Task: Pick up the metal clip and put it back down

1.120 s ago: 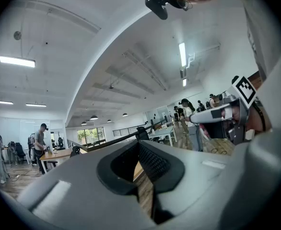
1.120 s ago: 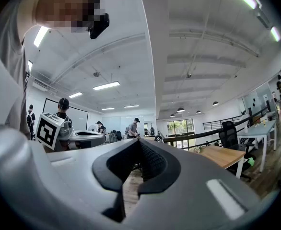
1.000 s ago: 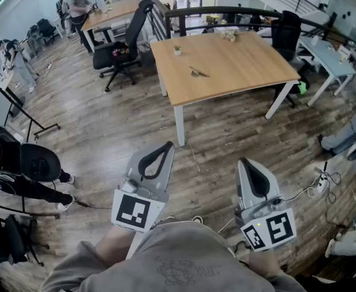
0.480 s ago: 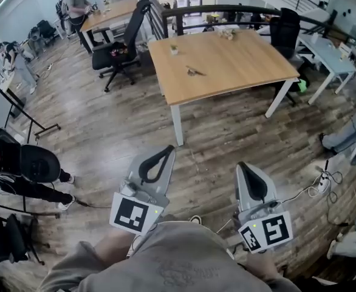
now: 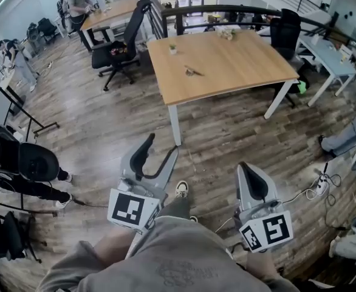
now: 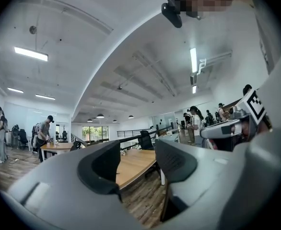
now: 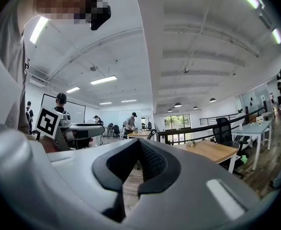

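Note:
The metal clip (image 5: 194, 72) is a small dark thing lying on the wooden table (image 5: 245, 59), far ahead of both grippers. In the head view my left gripper (image 5: 163, 145) hangs over the floor short of the table's near corner. Its jaws have just been opening and stand open with nothing between them. My right gripper (image 5: 244, 163) is beside it over the floor, shut and empty. The left gripper view shows the spread jaws of the left gripper (image 6: 138, 150) with the table (image 6: 133, 164) beyond. In the right gripper view the right gripper (image 7: 141, 143) has its jaws together.
A small potted plant (image 5: 172, 49) and a pale bunch (image 5: 228, 34) also sit on the table. Black office chairs (image 5: 120, 47) (image 5: 285, 29) stand at its far sides. A power strip (image 5: 322, 181) with cables lies on the floor at right. My shoe (image 5: 181, 189) shows below.
The left gripper's jaws have gone from shut to open. Both grippers have shifted slightly over the floor, and a shoe has come into view between them.

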Demonstrator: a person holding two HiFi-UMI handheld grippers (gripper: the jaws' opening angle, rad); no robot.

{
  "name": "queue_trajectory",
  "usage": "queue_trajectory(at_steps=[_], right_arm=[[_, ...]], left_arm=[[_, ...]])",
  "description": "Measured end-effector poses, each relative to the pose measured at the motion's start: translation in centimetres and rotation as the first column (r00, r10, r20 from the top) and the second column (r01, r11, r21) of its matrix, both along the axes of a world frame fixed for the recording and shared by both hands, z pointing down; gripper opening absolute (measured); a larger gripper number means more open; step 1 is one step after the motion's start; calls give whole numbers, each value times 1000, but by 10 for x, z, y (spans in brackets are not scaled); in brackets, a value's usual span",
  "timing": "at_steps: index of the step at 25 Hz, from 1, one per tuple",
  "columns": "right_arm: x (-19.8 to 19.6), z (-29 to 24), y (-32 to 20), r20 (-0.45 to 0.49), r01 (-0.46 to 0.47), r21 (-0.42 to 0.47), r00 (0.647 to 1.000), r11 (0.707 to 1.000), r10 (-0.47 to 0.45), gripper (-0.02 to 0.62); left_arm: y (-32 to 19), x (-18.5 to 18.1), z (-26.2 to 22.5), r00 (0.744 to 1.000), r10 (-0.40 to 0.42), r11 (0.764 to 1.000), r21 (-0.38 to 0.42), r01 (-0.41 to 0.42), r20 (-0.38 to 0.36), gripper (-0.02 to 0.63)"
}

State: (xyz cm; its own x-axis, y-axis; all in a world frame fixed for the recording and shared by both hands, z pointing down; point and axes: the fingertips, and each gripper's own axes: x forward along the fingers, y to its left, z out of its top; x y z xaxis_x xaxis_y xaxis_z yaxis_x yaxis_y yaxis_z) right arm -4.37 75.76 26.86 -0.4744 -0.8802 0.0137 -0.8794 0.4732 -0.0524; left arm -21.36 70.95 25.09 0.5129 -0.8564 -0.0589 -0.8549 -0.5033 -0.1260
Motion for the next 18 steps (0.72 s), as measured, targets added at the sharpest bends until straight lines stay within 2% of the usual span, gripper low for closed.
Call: queue_trajectory(at_steps=[4, 11, 18], right_arm=[[2, 2, -18, -11, -1, 4, 1000, 1000, 1, 11], [10, 10, -84, -27, -4, -14, 1000, 1000, 4, 11], [24, 14, -186, -43, -7, -37, 999, 999, 5, 11]], left_arm=[[-19, 4, 8, 1000, 10, 1000, -10, -10, -4, 229], [-89, 15, 18, 999, 29, 999, -44, -30, -18, 228], [-193, 30, 22, 999, 31, 997, -65, -30, 10, 227]])
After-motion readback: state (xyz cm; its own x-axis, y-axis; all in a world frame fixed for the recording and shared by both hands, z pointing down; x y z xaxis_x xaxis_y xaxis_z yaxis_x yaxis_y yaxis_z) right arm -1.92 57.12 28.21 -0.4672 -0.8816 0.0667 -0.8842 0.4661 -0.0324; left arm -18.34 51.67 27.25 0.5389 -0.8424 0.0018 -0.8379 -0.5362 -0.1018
